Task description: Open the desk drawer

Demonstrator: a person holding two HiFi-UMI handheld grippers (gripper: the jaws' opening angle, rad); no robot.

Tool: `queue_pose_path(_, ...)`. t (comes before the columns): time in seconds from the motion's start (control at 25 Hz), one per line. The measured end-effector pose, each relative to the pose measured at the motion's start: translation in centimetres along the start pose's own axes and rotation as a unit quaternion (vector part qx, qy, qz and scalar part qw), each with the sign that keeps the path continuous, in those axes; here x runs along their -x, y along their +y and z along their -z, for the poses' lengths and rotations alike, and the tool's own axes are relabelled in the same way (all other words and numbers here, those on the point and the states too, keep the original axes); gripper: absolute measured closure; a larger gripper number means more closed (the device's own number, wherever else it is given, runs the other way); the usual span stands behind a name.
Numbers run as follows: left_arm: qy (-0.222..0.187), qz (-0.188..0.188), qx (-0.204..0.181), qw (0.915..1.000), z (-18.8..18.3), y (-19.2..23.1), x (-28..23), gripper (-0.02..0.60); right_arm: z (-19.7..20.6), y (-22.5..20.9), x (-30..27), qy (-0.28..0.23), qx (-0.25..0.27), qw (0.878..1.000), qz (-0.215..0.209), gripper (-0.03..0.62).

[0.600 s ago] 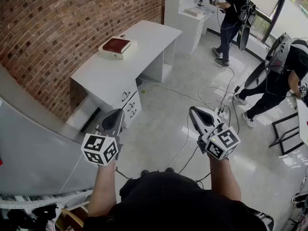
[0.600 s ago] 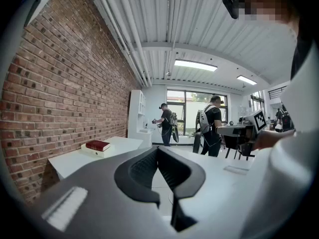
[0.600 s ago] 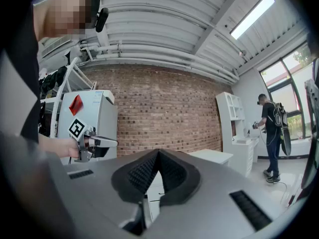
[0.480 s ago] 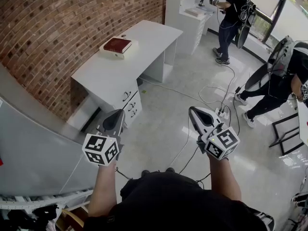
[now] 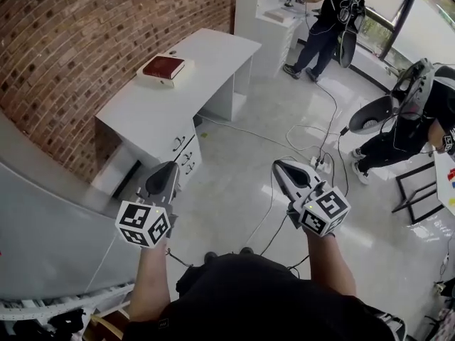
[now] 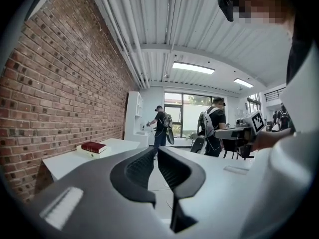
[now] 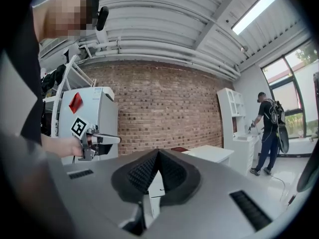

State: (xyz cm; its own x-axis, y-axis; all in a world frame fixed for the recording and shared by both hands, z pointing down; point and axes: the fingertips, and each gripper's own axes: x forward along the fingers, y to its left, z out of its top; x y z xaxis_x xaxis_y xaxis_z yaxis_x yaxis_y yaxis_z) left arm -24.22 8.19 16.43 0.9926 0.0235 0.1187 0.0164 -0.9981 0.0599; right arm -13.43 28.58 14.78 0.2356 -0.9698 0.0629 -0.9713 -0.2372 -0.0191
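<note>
A white desk [image 5: 153,101] stands against the brick wall, with a red book [image 5: 163,67] on its top. Its stack of drawers [image 5: 186,153] faces the open floor, and all of them look closed. My left gripper [image 5: 170,168] is held in the air, shut and empty, its tip pointing toward the drawers and a short way from them. To its right, over the tiled floor, my right gripper [image 5: 278,165] is also shut and empty. In the left gripper view the closed left gripper [image 6: 156,149] points past the desk [image 6: 67,161] and the book [image 6: 93,147]. The right gripper [image 7: 158,152] shows meeting pads.
Cables and a power strip [image 5: 321,166] lie on the floor ahead of my right gripper. One person [image 5: 323,20] works at a white counter at the back; another [image 5: 419,116] bends at the right. A grey panel [image 5: 50,219] stands close on my left.
In the head view the desk and both grippers sit slightly further left and lower. The person at the back counter has stepped left. Both grippers stay shut.
</note>
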Motion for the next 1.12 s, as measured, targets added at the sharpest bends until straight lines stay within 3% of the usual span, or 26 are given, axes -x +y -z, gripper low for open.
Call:
queue_pose_path(0.08, -0.001, 0.002, 0.002, 1.0, 0.1, -0.2, -0.3, 0.565, 0.3, -0.4, 0.3, 0.002, -0.007, 1.0, 0.002, 0.582)
queue_pose_path(0.2, 0.002, 0.004, 0.003, 1.0, 0.3, -0.5, -0.8, 0.494, 0.9, -1.4, 0.8, 0.005, -0.018, 1.0, 0.012, 0.582)
queue_pose_path(0.56, 0.024, 0.006, 0.009, 0.9996, 0.8, -0.4, -2.4, 0.404, 2.1, -2.4, 0.2, 0.019, -0.03, 0.999, 0.009, 0.579)
queue_pose_path(0.6, 0.026, 0.007, 0.01, 0.9996, 0.9, -0.5, -2.7, 0.382, 2.0, -2.7, 0.3, 0.016, -0.033, 0.999, 0.01, 0.565)
queue_pose_path(0.68, 0.027, 0.008, 0.01, 0.9996, 0.8, -0.7, -3.2, 0.353, 1.8, -3.2, 0.2, 0.007, -0.045, 0.999, 0.01, 0.459)
queue_pose_path(0.76, 0.026, 0.015, 0.009, 0.9995, 0.5, -1.1, -3.6, 0.333, 1.5, -3.6, 0.2, 0.0, -0.051, 0.999, 0.01, 0.408)
queue_pose_path(0.96, 0.031, 0.037, 0.001, 0.9989, 0.8, -3.0, -4.5, 0.311, 1.7, -4.0, 0.7, -0.002, -0.047, 0.999, 0.004, 0.37)
queue_pose_path(1.12, 0.013, 0.031, 0.015, 0.9993, 0.3, -4.3, -5.2, 0.313, 1.8, -5.0, 2.0, 0.002, -0.046, 0.999, -0.002, 0.367)
